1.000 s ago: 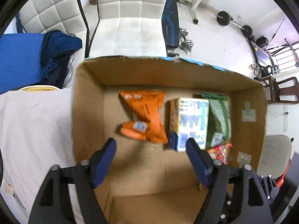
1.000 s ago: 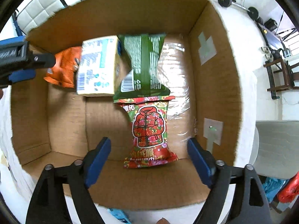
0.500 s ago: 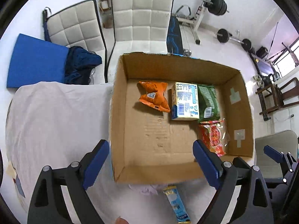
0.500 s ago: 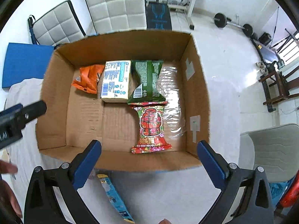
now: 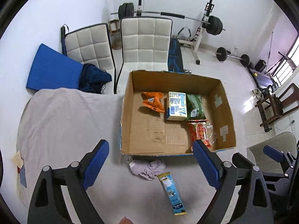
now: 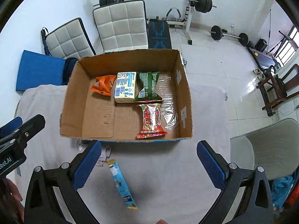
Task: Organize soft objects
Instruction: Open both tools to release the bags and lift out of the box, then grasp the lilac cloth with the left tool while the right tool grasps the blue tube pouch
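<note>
Cardboard box (image 6: 186,100) sitting on the cloth-covered tabletop (image 5: 65,123), holding an orange snack bag (image 6: 102,86), pale yellow carton (image 6: 125,87), green packet (image 6: 149,86) and red pouch (image 6: 151,120). Left tongs (image 5: 149,165) and right tongs (image 6: 149,165) are hovering wide open, empty, above a light-blue sachet (image 6: 122,184) and crumpled lilac cloth (image 5: 147,169) lying outside the box.

The only readable text is "obot.AI", white letters on the black body of the left gripper (image 6: 17,130), far left of the right claw.
</note>
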